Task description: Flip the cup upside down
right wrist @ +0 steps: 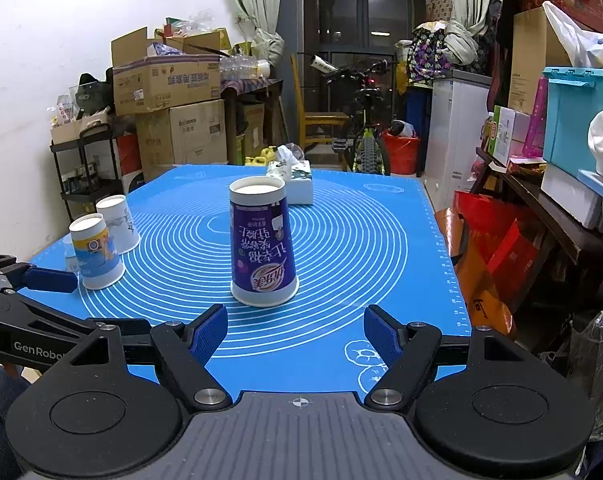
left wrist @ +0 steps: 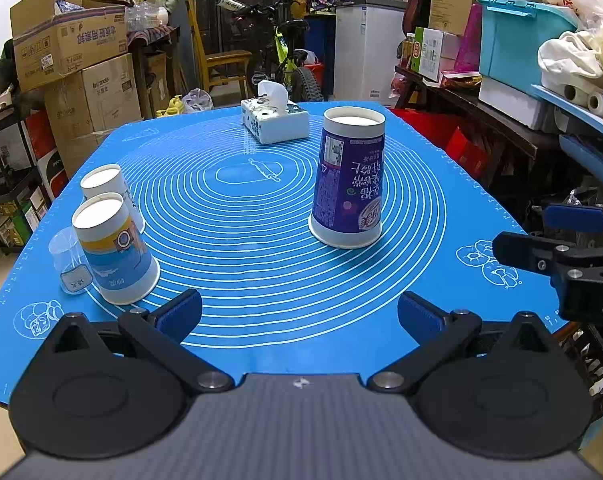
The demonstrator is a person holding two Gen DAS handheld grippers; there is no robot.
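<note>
2 wide-open, empty hand-held grippers, left and right, before upside-down purple cup on blue mat.

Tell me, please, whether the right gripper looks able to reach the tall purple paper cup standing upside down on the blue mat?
Probably yes: the right gripper is open, the tall purple paper cup stands directly ahead, and only bare blue mat lies between them.

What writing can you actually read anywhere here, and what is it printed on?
"GenRobo", cut off by the frame edge: on the left gripper arm.
"D": on the right gripper body, rest cut off.
Purple cup: upside-down Chinese print, too unclear to quote.
Blue-and-yellow cup, cardboard boxes: Chinese print, too blurred.
Mat edge ruler numbers: too small.
</note>
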